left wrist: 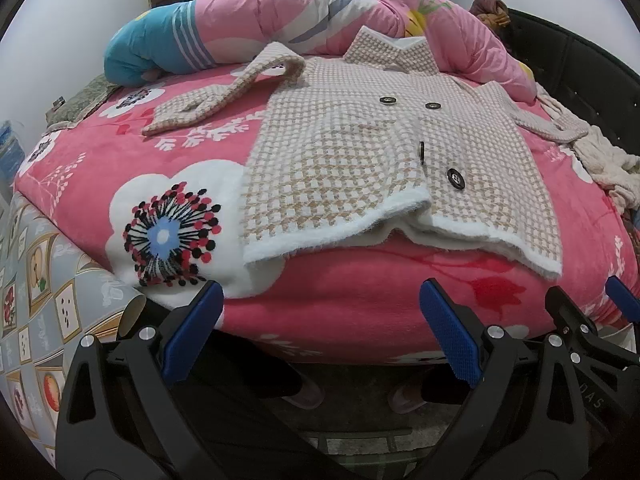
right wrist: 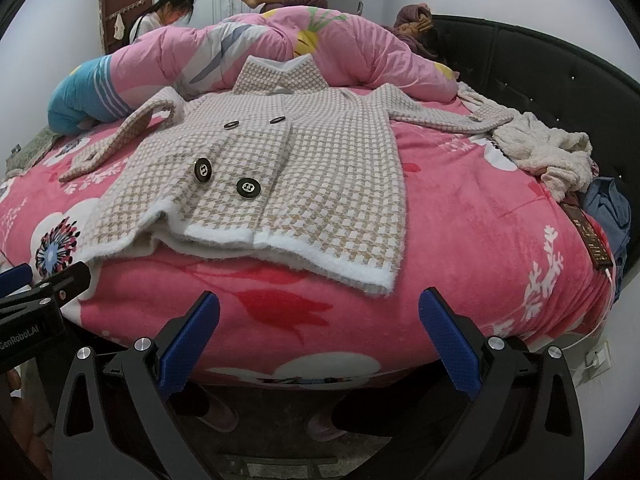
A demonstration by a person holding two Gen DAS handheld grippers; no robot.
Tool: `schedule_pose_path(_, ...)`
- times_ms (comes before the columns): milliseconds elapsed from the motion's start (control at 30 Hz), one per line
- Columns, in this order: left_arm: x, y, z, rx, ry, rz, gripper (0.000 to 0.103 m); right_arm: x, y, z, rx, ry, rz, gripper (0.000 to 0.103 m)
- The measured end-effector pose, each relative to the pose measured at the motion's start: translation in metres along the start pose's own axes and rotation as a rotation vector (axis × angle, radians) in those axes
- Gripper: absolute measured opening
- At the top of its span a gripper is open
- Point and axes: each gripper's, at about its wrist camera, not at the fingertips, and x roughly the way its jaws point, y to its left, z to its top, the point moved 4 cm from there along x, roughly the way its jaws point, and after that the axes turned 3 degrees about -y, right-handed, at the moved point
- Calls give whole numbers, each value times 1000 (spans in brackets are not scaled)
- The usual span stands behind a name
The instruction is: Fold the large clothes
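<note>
A: Where's the coat (left wrist: 384,152)?
B: Flat on the bed (left wrist: 340,304), at twelve o'clock from both grippers.
A: Fingers?
B: Left gripper (left wrist: 320,332) and right gripper (right wrist: 318,336) spread wide, holding nothing.

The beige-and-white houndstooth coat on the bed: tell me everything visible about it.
The beige-and-white houndstooth coat lies flat, front up, on the pink floral fleece blanket, unfolded. The fabric looks thick and woolly, with a fuzzy white hem near the bed edge. Four dark round buttons show in two rows. Its collar rests against the pink quilt; both sleeves spread outward, the right one reaching a cream fluffy garment. Both grippers are open, short of it.
</note>
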Motion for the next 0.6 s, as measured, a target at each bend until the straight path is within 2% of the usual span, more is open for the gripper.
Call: schedule_pose_path(600, -2, 2, 1, 0, -4, 0, 95, 2, 3, -1, -3, -4, -19, 97)
